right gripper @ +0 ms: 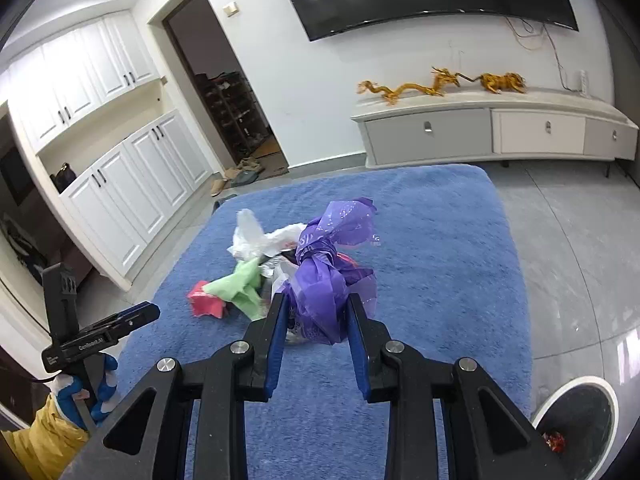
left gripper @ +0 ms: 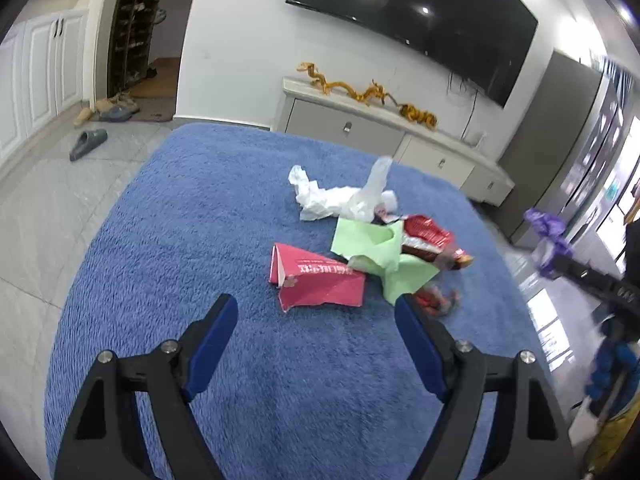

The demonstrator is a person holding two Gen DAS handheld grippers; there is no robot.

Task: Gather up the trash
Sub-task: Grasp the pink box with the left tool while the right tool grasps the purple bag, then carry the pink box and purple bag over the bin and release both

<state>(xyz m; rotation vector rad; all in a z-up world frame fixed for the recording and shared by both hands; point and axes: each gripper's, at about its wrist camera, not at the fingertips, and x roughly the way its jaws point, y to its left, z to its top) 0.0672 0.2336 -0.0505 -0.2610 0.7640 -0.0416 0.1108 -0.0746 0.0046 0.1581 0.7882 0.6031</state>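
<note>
A pile of trash lies on the blue rug (left gripper: 168, 240): a pink carton (left gripper: 316, 280), green paper (left gripper: 372, 248), white tissue and plastic (left gripper: 336, 196), and a red wrapper (left gripper: 424, 232). My left gripper (left gripper: 316, 308) is open and empty, just in front of the pink carton. My right gripper (right gripper: 316, 304) is shut on a crumpled purple plastic bag (right gripper: 324, 268) and holds it above the rug (right gripper: 432, 260); the bag also shows at the right of the left wrist view (left gripper: 546, 232). The pile shows behind it: pink carton (right gripper: 206, 300), green paper (right gripper: 242, 284), white tissue (right gripper: 256, 236).
A white-rimmed bin (right gripper: 576, 424) with a red wrapper inside stands on the floor at the lower right. A low TV cabinet (right gripper: 492, 128) with gold dragon figures lines the far wall. White cupboards (right gripper: 120, 200) and slippers (left gripper: 88, 144) are to the left.
</note>
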